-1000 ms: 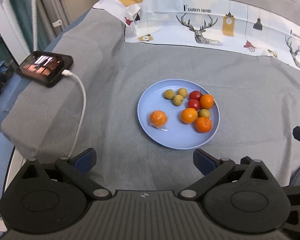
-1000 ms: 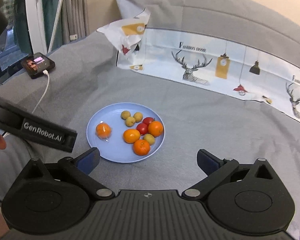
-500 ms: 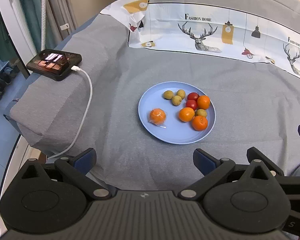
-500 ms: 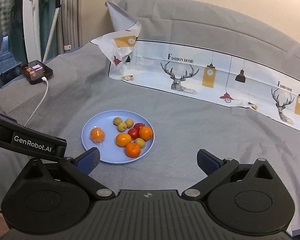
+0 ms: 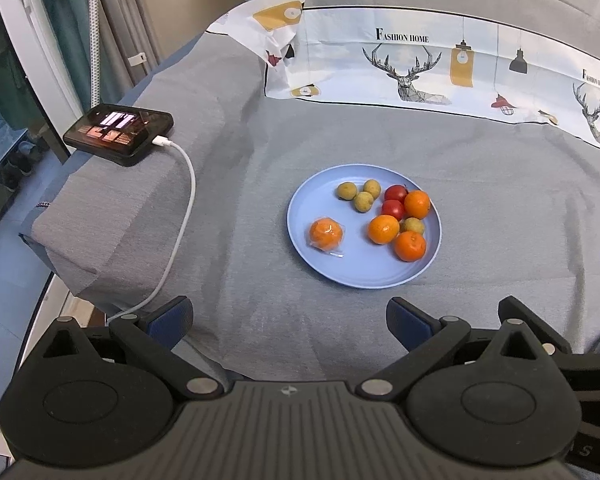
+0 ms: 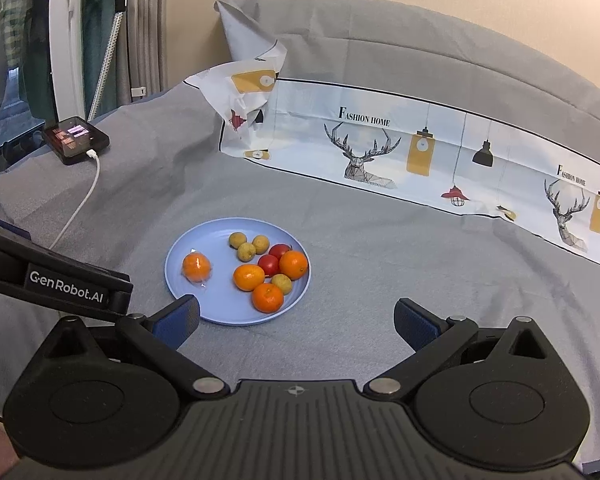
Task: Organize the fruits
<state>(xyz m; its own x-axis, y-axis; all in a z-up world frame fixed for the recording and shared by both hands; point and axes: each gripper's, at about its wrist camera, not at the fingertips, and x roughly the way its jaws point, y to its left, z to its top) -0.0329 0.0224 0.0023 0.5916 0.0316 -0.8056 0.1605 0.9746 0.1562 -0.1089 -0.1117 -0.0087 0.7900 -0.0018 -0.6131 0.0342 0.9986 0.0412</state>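
Both the left gripper (image 5: 288,322) and right gripper (image 6: 296,322) are hovering spread wide, empty, facing the round blue plate (image 5: 364,276) of fruit (image 5: 383,229).

A round light-blue plate (image 5: 332,268) lies flat on the grey cloth. On its left side a plastic-wrapped orange (image 5: 326,233) sits alone. To the right cluster three bare oranges (image 5: 383,229), two red tomatoes (image 5: 395,193) and four small yellow-green fruits (image 5: 347,190), several of them touching.

Both wrist views toward plate (image 5: 364,276)
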